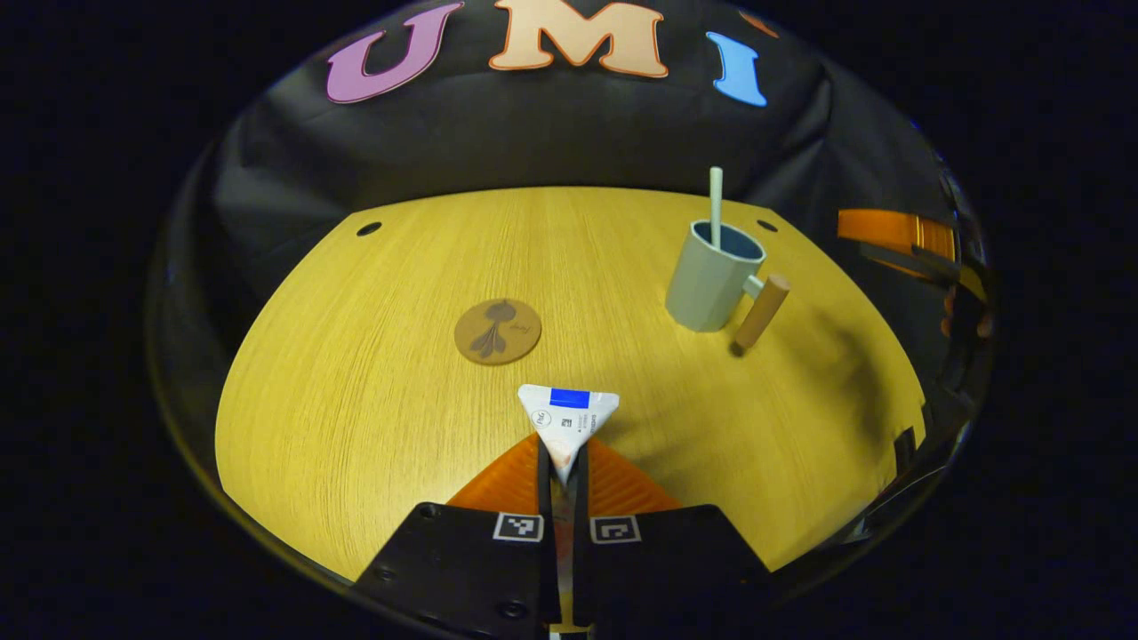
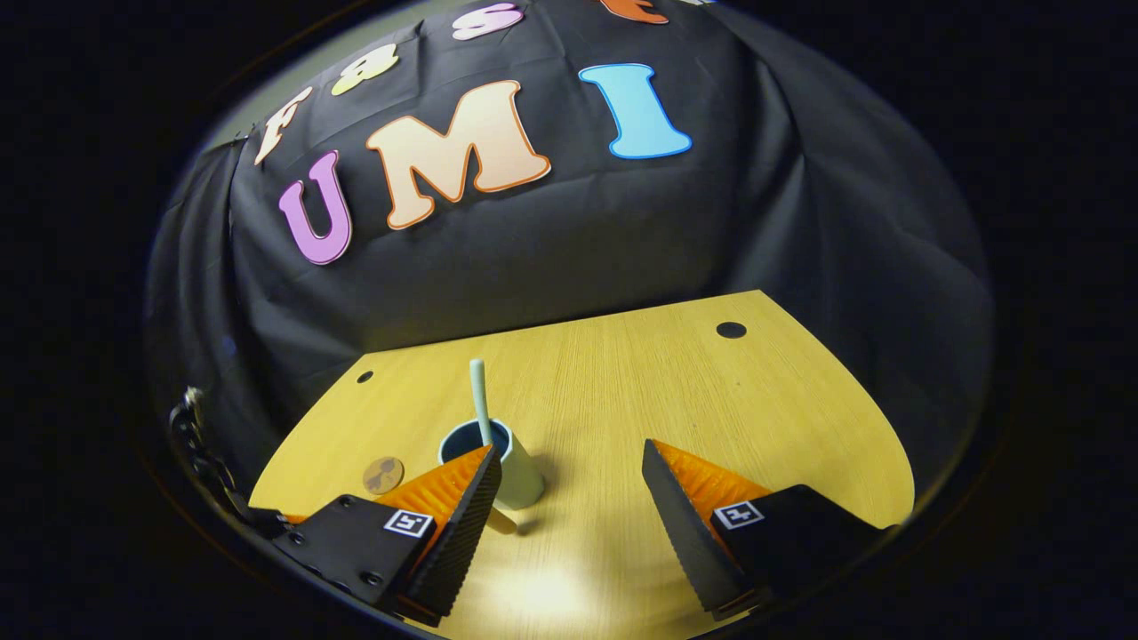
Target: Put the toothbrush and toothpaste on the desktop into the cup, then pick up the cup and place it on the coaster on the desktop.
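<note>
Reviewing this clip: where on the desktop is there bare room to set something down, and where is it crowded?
Bare wood lies left of the coaster toward the table edge, and between coaster and cup. The cup's side is tighter: its handle juts out, and the open right tool is nearby.

light wood-grain desk [image 1: 373,373], rounded front edge, lit brighter toward the near side. two small dark round holes [image 1: 369,228] near its back corners. black cloth wall [image 2: 569,249] hangs creased behind.
</note>
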`<state>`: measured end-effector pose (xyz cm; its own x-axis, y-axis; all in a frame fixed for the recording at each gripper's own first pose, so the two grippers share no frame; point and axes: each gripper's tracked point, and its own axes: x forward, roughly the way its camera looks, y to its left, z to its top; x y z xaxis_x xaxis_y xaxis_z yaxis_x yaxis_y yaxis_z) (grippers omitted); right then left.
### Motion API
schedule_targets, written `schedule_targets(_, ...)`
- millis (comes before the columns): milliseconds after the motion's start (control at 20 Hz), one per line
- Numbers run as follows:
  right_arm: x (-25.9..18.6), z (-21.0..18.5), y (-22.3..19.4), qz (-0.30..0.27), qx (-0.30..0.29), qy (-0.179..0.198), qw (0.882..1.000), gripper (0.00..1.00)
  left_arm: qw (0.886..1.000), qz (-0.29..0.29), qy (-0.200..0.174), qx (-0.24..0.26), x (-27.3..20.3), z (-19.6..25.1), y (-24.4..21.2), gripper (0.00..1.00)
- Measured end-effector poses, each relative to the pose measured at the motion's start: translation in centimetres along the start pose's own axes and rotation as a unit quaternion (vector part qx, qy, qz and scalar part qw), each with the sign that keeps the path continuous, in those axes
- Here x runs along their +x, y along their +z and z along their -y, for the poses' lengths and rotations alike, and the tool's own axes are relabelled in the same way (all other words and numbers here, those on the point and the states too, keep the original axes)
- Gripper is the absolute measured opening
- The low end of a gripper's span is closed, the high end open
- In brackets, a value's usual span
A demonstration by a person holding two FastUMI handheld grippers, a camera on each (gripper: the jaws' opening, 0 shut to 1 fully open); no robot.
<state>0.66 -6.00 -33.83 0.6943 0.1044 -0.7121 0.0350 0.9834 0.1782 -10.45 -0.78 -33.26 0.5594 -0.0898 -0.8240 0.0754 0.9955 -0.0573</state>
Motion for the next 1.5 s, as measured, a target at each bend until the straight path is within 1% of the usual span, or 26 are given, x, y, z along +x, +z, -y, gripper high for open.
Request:
schedule_targets(50,-0.1,0.2,-0.4,-0.005,-0.006,-0.003,1.0,0.99,1.0,0.012,-0.006,0.002,0.3,0.7,1.3,0.05)
schedule_targets(100,-0.4,0.5,-0.8,-0.01,-0.01,-0.003,1.0,0.99,1.0,0.027,-0.01,0.001,0.5,1.2,2.5,0.05)
schedule_targets(150,-0.7,0.7,-1.1,-0.014,-0.013,-0.003,1.0,0.95,0.999,0.038,-0.017,0.004,0.4,1.7,3.6,0.05)
schedule_targets(200,-1.0,1.0,-1.3,-0.018,-0.015,-0.002,1.0,0.95,0.998,0.053,-0.023,0.003,0.3,2.2,5.0,0.04)
schedule_targets(250,-1.2,1.2,-1.5,-0.021,-0.016,-0.003,1.0,0.99,0.997,0.065,-0.027,0.005,0.3,2.7,6.1,0.05)
schedule_targets(400,-1.9,1.9,-2.5,-0.031,-0.021,-0.008,0.999,0.99,0.993,0.115,-0.039,0.009,0.4,4.2,10.3,0.05)
schedule_targets(500,-2.5,2.3,-3.2,-0.036,-0.02,-0.009,0.999,0.99,0.987,0.149,-0.051,0.002,0.4,5.1,13.1,0.04)
schedule_targets(550,-2.6,2.5,-3.4,-0.039,-0.02,-0.01,0.999,0.95,0.984,0.167,-0.057,-0.002,0.5,5.6,14.5,0.04)
schedule_targets(600,-2.9,2.6,-3.9,-0.042,-0.02,-0.013,0.999,0.99,0.98,0.19,-0.063,-0.005,0.2,6.1,15.9,0.04)
schedule_targets(700,-3.4,2.8,-4.6,-0.05,-0.02,-0.014,0.998,0.99,0.97,0.23,-0.077,-0.005,0.2,7.4,18.9,0.04)
schedule_targets(850,-4.0,3.1,-5.3,-0.058,-0.018,-0.016,0.998,0.99,0.967,0.235,-0.099,0.0,1.8,9.5,20.2,0.04)
schedule_targets(900,-4.2,3.2,-5.4,-0.06,-0.018,-0.016,0.998,0.95,0.966,0.236,-0.105,0.001,2.2,10.2,20.6,0.04)
schedule_targets(950,-4.2,3.4,-5.5,-0.062,-0.018,-0.018,0.998,0.95,0.965,0.238,-0.111,0.002,2.6,10.8,21.2,0.04)
schedule_targets(1000,-4.4,3.6,-5.7,-0.065,-0.018,-0.019,0.998,0.99,0.963,0.244,-0.115,0.001,2.9,11.3,21.7,0.04)
schedule_targets(1050,-4.6,3.8,-5.7,-0.067,-0.017,-0.02,0.997,0.99,0.961,0.25,-0.12,-0.002,3.3,11.7,22.2,0.04)
schedule_targets(1100,-4.7,4.1,-5.9,-0.068,-0.017,-0.021,0.997,0.99,0.959,0.256,-0.122,-0.007,3.5,12.0,22.7,0.04)
schedule_targets(1150,-4.7,4.4,-5.8,-0.069,-0.017,-0.023,0.997,0.95,0.957,0.264,-0.122,-0.013,3.9,12.1,23.3,0.06)
schedule_targets(1200,-4.8,4.7,-5.8,-0.07,-0.018,-0.025,0.997,0.95,0.955,0.27,-0.121,-0.017,4.2,12.2,23.7,0.04)
schedule_targets(1350,-5.1,5.5,-6.2,-0.076,-0.02,-0.028,0.997,0.95,0.955,0.273,-0.11,-0.017,5.4,12.3,24.3,0.04)
schedule_targets(1400,-5.1,5.9,-6.4,-0.08,-0.02,-0.03,0.996,0.99,0.956,0.273,-0.109,-0.013,5.6,12.5,24.6,0.04)
schedule_targets(1450,-5.0,6.2,-6.6,-0.084,-0.02,-0.031,0.996,0.95,0.957,0.269,-0.112,-0.01,5.6,12.8,24.7,0.04)
schedule_targets(1500,-5.0,6.4,-6.6,-0.086,-0.02,-0.031,0.996,0.99,0.957,0.264,-0.12,-0.01,5.5,13.3,24.8,0.04)
